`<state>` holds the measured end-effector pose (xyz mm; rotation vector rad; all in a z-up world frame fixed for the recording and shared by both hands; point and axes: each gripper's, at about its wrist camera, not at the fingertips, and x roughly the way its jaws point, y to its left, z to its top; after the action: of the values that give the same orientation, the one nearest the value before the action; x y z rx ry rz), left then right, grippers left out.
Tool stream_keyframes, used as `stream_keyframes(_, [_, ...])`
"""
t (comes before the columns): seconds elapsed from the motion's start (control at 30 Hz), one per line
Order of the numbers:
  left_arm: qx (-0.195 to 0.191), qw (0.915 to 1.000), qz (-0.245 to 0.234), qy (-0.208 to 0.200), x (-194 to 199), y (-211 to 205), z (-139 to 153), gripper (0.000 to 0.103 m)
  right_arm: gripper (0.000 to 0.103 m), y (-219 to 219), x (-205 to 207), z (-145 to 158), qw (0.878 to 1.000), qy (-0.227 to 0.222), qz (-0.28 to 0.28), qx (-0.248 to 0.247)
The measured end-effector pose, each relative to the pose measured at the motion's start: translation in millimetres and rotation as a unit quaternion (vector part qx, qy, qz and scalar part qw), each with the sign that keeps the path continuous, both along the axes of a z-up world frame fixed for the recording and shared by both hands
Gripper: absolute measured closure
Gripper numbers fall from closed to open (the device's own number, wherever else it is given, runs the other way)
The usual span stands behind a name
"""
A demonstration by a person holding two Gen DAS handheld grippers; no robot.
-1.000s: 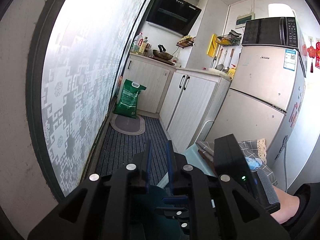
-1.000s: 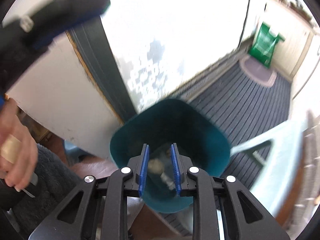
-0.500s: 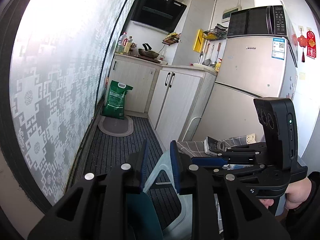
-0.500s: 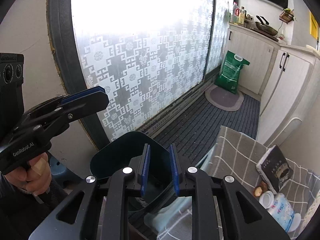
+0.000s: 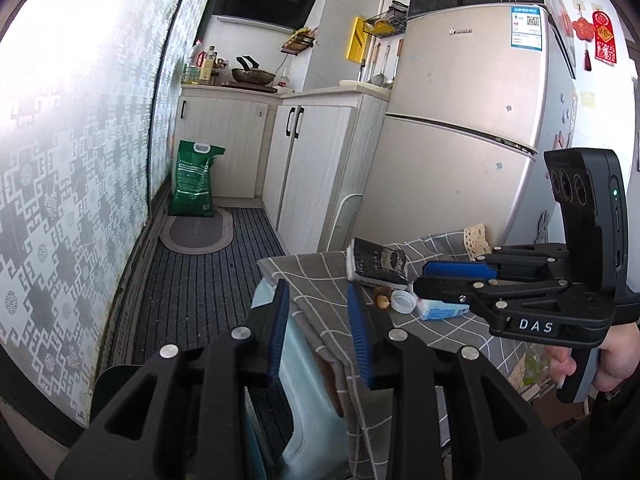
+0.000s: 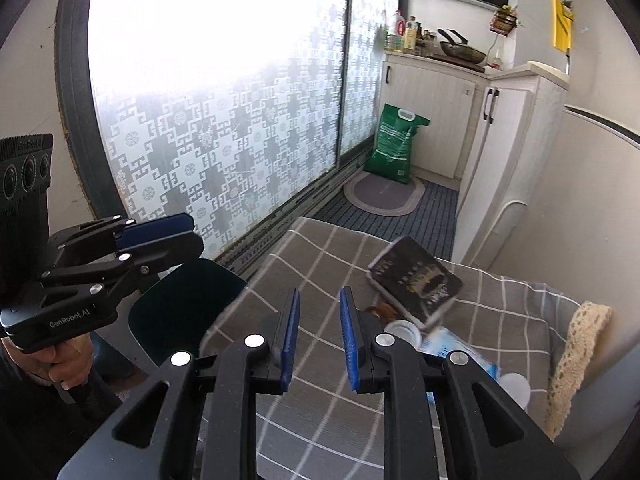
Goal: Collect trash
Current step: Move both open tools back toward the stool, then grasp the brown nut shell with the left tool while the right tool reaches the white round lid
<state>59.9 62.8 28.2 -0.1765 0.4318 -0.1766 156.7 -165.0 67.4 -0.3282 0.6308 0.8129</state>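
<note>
Grey checked cloth point(image 6: 320, 432) on bench: one dark packet point(image 6: 416, 280), two white lids point(image 6: 404, 330), one blue-white wrapper point(image 6: 456, 344). Left gripper point(image 5: 318, 332) fingers just opening, empty; right gripper point(image 6: 318, 340) fingers slightly apart, empty.

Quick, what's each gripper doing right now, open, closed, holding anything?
Left gripper: open and empty; its jaws have just been opening.
Right gripper: jaws slightly apart, holding nothing, above the checked cloth.

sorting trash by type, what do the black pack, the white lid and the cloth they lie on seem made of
Black pack: looks like glossy printed film or thin card; faint sheen, pale edges, print too blurred to read.
White lid: probably smooth moulded plastic; round, with a raised rim.
Checked cloth: woven fabric, matte grey with white grid lines; it folds and drapes over the edge.
</note>
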Motion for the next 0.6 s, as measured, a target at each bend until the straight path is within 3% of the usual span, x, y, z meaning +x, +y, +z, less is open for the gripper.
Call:
stream_keyframes(0.13, [0.015, 0.9993, -0.024, 0.023, 18.5, -26.1, -6.9, 0.07, 0.066, -36.0, 9.8, -2.3, 0.999, -0.006, -0.035, 0.003])
stream_keyframes(0.2, [0.027, 0.9985, -0.03, 0.037, 28.5, -38.2, -11.6, 0.064, 0.066, -51.0, 13.9, -4.7, 0.999, -0.003, -0.048, 0.008])
stream_keyframes(0.6, [0.111, 0.9868, -0.051, 0.106, 78.3, -83.1, -35.9, 0.062, 0.06, -113.9, 25.7, -23.5, 0.996, 0.017, -0.08, 0.024])
